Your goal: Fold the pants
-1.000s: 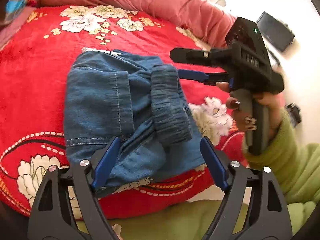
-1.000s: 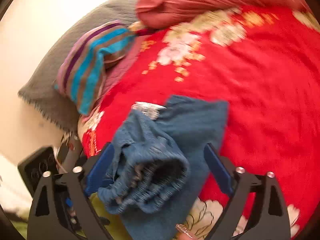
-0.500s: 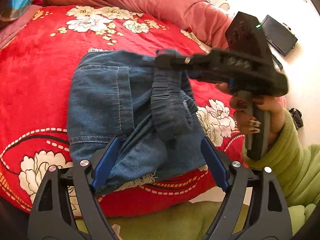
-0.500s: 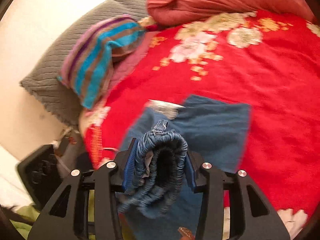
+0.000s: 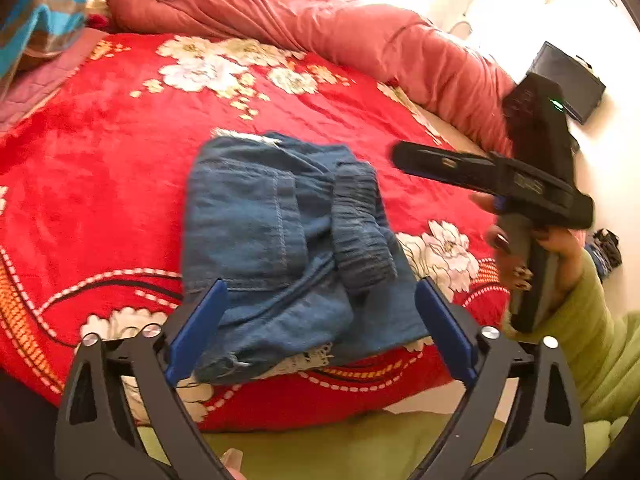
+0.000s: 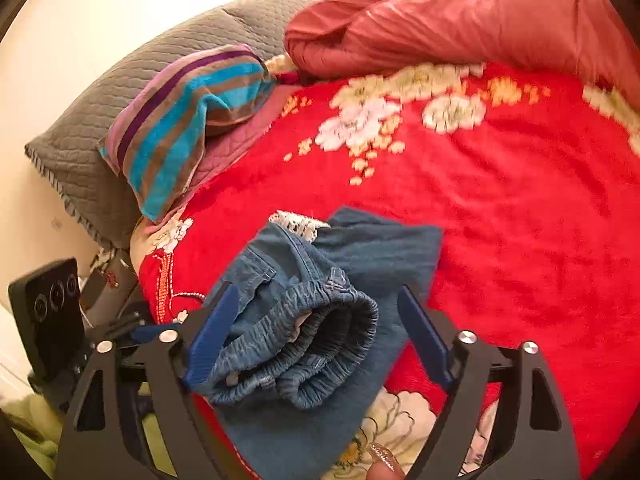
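Note:
The blue denim pants [image 5: 280,236] lie folded into a small bundle on the red floral blanket [image 5: 100,168], near the bed's front edge. Their elastic waistband [image 6: 320,340] is rolled on top. My left gripper [image 5: 320,300] hangs just above the bundle's near edge; its jaws are opening and the pads touch nothing. My right gripper [image 6: 318,300] straddles the waistband roll, jaws opening, with the right pad clear of the cloth. A hand in a green sleeve [image 5: 592,320] holds the right gripper's black body [image 5: 536,152] to the right of the pants.
A pink quilt [image 5: 320,20] is bunched along the far side of the bed. A striped pillow [image 6: 188,120] and a grey quilted pillow [image 6: 120,80] lie at the head. A black box [image 5: 568,80] sits on the floor beyond the bed.
Half a second ago my right gripper was shut on the waistband roll; it has let go and drawn back to the right. My left gripper has widened and lifted slightly.

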Motion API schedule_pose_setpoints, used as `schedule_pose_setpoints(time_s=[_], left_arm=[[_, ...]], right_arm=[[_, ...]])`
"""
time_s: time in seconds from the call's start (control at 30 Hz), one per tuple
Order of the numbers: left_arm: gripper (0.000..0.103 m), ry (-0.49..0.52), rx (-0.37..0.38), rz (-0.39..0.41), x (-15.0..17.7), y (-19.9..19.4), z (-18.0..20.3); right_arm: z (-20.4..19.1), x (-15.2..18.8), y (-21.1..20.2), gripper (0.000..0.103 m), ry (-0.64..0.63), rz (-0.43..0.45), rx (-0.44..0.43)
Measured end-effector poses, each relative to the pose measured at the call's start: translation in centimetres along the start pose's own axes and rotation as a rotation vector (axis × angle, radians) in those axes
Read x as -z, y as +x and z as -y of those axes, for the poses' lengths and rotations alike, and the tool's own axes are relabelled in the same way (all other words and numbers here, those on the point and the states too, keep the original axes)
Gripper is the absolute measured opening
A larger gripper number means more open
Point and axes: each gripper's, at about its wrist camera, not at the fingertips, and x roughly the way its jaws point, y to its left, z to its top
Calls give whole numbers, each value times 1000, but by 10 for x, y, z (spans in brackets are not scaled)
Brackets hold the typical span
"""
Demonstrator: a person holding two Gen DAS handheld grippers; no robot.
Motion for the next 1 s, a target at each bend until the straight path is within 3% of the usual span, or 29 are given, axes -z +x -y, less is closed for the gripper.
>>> schedule_pose_setpoints(time_s=[0.23,0.47,0.5,0.57,0.6,0.67,0.73,0.87,0.97,1.0], left_arm=[[93,-15,-102,33,-6,-8,-10],[93,-27,-197,44,-19,-8,-27],[91,-41,-208,38,-23,-6,-33],[73,-68,-212,26,-29,-3,-43],[58,-77,-200,9,-33,1,-47],[46,-81,-163,-22,-40,10,-50],[29,-74,-136,-44,-44,18,-50],[28,-44,-141,-76,-52,33,-48],[28,-47,-145,-98,-53,45,-52],[28,-54,-145,-104,-54,48,-55]], right_arm=[[-27,13,-36,95,-190,76,83],[-58,38,-51,95,-382,64,75],[-64,43,-51,95,-415,54,73],[-82,56,-46,95,-499,25,51],[-89,61,-43,95,-528,11,39],[-103,70,-33,94,-575,-27,-2],[-117,77,-22,86,-623,-51,-38],[-140,84,1,79,-717,-88,-62],[-150,84,24,61,-785,-121,-50],[-152,84,32,49,-803,-141,-30]])
